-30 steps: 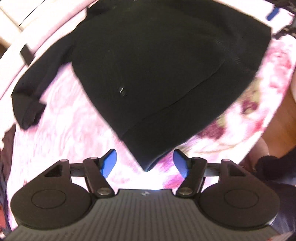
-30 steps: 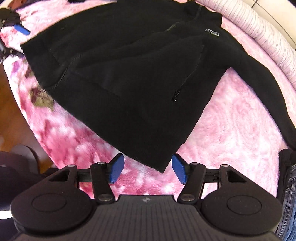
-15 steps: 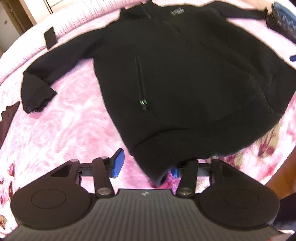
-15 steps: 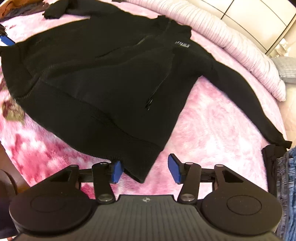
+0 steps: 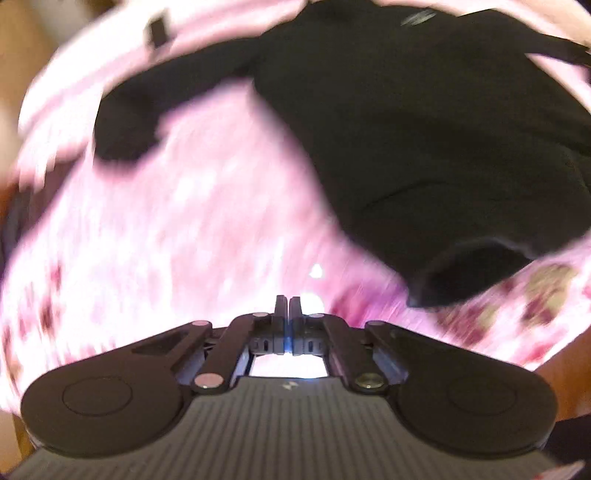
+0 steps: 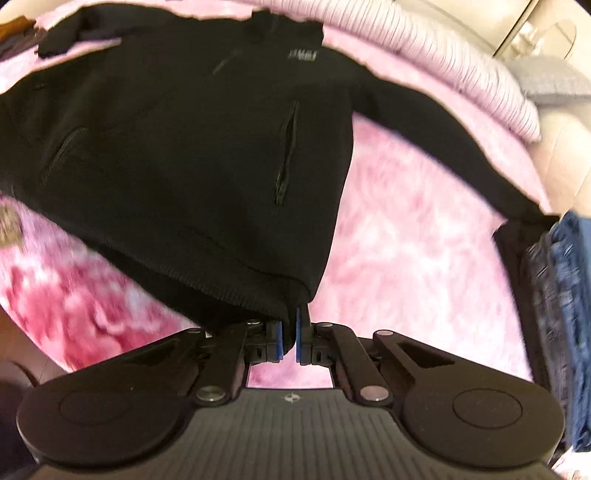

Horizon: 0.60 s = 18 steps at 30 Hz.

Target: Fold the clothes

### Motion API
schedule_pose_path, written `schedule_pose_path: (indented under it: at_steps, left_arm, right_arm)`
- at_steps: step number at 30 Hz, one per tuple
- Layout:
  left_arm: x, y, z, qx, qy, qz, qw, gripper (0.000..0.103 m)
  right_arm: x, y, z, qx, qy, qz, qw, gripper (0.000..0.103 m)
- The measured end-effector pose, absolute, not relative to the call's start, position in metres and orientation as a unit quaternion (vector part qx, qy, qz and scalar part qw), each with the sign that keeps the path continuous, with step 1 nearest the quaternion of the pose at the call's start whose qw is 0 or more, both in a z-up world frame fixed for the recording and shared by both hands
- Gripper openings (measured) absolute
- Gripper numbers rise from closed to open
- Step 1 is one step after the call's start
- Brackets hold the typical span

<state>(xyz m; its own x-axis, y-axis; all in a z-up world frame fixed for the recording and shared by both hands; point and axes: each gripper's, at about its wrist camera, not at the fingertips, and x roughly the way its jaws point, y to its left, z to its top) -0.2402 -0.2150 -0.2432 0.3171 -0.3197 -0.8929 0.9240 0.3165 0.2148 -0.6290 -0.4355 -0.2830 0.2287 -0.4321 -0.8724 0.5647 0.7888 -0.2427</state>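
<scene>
A black zip jacket (image 6: 192,147) lies spread front-up on a pink fluffy blanket (image 6: 406,240). In the right wrist view my right gripper (image 6: 290,336) has its jaws closing tight, and the blue pads (image 6: 277,339) pinch the jacket's near hem corner (image 6: 295,295). In the blurred left wrist view the same jacket (image 5: 424,129) fills the upper right. My left gripper (image 5: 287,306) is closing too; its fingers meet over bare blanket (image 5: 184,221) with nothing between them. The other hem corner (image 5: 424,291) hangs a little to its right.
A ribbed lilac pillow (image 6: 461,74) runs along the far edge of the bed. Blue jeans (image 6: 569,277) and a dark garment (image 6: 532,266) lie at the right. A small black item (image 5: 157,31) rests at the far left. Wooden floor (image 5: 565,373) shows beyond the near edge.
Both grippers went from wide open to shut. The right one closed on the hem corner. The left one closed on nothing, and its hem corner now sits off to the right.
</scene>
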Motion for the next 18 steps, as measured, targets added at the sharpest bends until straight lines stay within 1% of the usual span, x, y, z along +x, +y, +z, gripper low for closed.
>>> schedule_pose_path:
  at_steps: [1,5,7,8,9,12,14,15,16,17,18]
  left_arm:
    - [-0.237,-0.21,-0.25,0.388,0.403,-0.425,0.712,0.0]
    - [-0.245,-0.207,-0.242,0.388,0.394,-0.443,0.705,0.0]
    - [-0.252,-0.207,-0.235,0.375,0.394,-0.46,0.702,0.01]
    - [-0.256,-0.209,-0.232,0.372,0.39,-0.469,0.699,0.013]
    - [-0.26,-0.212,-0.231,0.373,0.386,-0.476,0.697,0.018]
    - [-0.262,-0.223,-0.233,0.37,0.386,-0.48,0.695,0.019]
    - [-0.258,-0.225,-0.235,0.349,0.406,-0.476,0.698,0.023]
    - [-0.252,-0.225,-0.237,0.33,0.423,-0.471,0.7,0.028]
    - [-0.246,-0.226,-0.24,0.308,0.441,-0.466,0.702,0.031]
    - [-0.239,-0.225,-0.241,0.285,0.457,-0.462,0.704,0.032]
    - [-0.235,-0.224,-0.239,0.27,0.464,-0.457,0.709,0.032]
  right_arm:
    - [-0.627,-0.436,-0.284,0.064,0.533,-0.317,0.782,0.002]
    - [-0.624,-0.437,-0.286,0.061,0.541,-0.303,0.782,0.005]
    - [-0.63,-0.435,-0.288,0.058,0.551,-0.298,0.777,0.002]
    - [-0.633,-0.434,-0.289,0.057,0.557,-0.296,0.774,0.001]
    - [-0.636,-0.432,-0.29,0.057,0.562,-0.293,0.772,0.0]
    - [-0.639,-0.429,-0.29,0.059,0.568,-0.285,0.77,0.0]
    - [-0.637,-0.43,-0.286,0.059,0.563,-0.285,0.774,0.0]
    - [-0.636,-0.429,-0.283,0.055,0.559,-0.287,0.776,0.001]
    - [-0.636,-0.425,-0.28,0.054,0.555,-0.288,0.779,0.024]
    - [-0.637,-0.421,-0.278,0.054,0.55,-0.289,0.782,0.033]
    - [-0.637,-0.422,-0.279,0.054,0.548,-0.29,0.783,0.046]
